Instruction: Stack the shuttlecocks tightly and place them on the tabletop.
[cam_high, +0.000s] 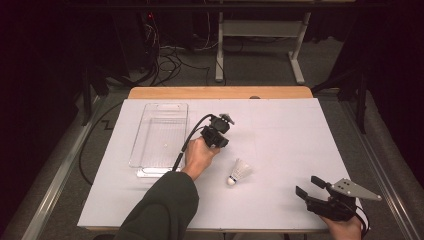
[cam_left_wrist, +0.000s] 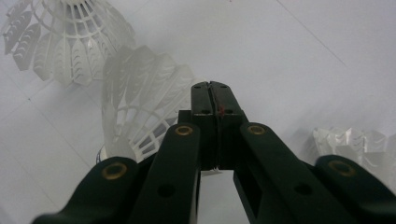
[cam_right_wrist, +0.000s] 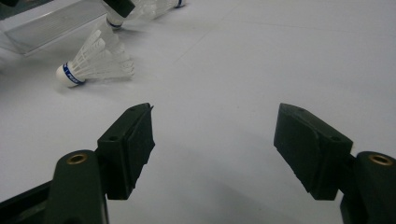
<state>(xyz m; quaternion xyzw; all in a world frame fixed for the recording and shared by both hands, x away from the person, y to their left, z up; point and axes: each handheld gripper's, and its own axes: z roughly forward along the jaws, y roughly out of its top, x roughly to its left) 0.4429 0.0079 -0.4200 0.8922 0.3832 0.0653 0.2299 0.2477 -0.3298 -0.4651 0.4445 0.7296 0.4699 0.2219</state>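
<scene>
My left gripper (cam_high: 220, 127) (cam_left_wrist: 214, 91) is over the middle of the white sheet, just right of the clear tray. Its jaws are pressed together, with the skirt edge of a white shuttlecock (cam_left_wrist: 140, 102) caught at the pads and its cork low on the left. A second shuttlecock (cam_left_wrist: 60, 42) lies farther off, and a third (cam_left_wrist: 355, 142) sits at the right. Another shuttlecock (cam_high: 240, 171) (cam_right_wrist: 95, 60) with a blue-banded cork lies on its side near that hand. At the front right corner my right gripper (cam_high: 309, 186) (cam_right_wrist: 212, 112) rests open, nothing between its pads.
An empty clear plastic tray (cam_high: 160, 107) (cam_right_wrist: 42, 25) stands on the left half of the white sheet (cam_high: 280, 140). A wooden table edge runs along the back. The floor beyond holds cables and a desk frame.
</scene>
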